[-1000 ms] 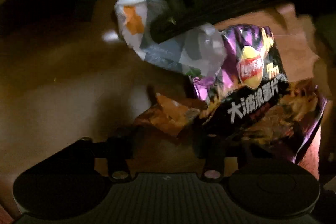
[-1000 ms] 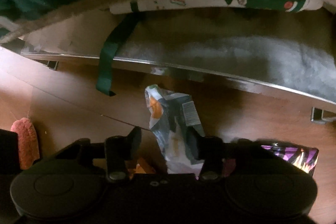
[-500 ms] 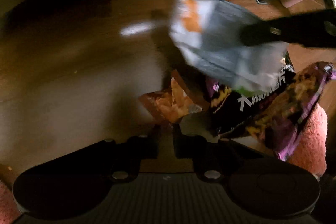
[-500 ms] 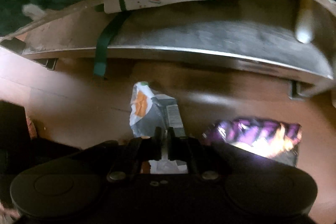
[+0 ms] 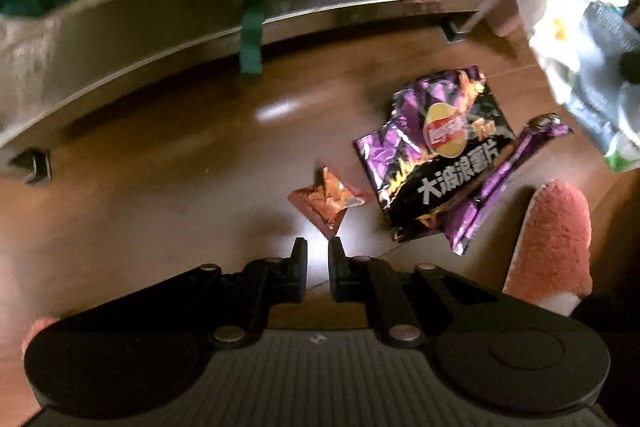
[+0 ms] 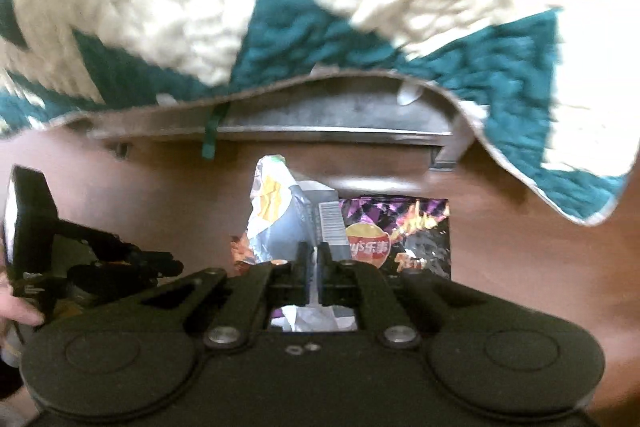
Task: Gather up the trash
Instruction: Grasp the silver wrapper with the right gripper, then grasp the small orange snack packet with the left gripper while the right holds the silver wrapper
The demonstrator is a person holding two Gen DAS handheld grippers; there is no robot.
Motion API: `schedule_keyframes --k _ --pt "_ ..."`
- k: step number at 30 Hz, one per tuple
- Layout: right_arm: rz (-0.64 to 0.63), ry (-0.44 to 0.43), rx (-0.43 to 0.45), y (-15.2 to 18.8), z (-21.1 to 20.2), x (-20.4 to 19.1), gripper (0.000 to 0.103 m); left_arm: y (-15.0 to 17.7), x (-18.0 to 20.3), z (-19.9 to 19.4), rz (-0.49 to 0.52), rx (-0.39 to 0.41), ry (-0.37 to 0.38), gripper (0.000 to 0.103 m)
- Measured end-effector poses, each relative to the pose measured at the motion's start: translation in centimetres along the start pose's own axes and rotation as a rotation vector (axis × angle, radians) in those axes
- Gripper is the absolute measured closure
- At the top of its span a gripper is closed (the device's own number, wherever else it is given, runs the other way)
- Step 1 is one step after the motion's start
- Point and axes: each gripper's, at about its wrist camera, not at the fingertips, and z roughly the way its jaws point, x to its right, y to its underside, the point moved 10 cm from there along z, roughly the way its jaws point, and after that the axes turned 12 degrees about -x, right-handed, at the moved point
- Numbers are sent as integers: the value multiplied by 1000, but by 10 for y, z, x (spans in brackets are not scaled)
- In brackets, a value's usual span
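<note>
Above the purple chip bag (image 6: 404, 239), the right gripper (image 6: 313, 253) pinches a grey wrapper (image 6: 288, 215); left gripper (image 5: 318, 251) (nearly closed, empty) hovers near an orange wrapper (image 5: 326, 201).

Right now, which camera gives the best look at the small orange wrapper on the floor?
The left wrist view: the orange wrapper lies whole on the wooden floor, just ahead of the left gripper. In the right wrist view only a sliver shows, behind the white snack bag clamped in the right gripper.
</note>
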Motion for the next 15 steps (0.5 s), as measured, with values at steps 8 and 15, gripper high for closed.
schedule_keyframes --k 8,15 --pt "55 -1 77 -3 -21 24 100 -8 14 20 186 4 -61 78" --pt "134 -44 37 -8 3 54 100 -23 26 61 376 41 -120 29"
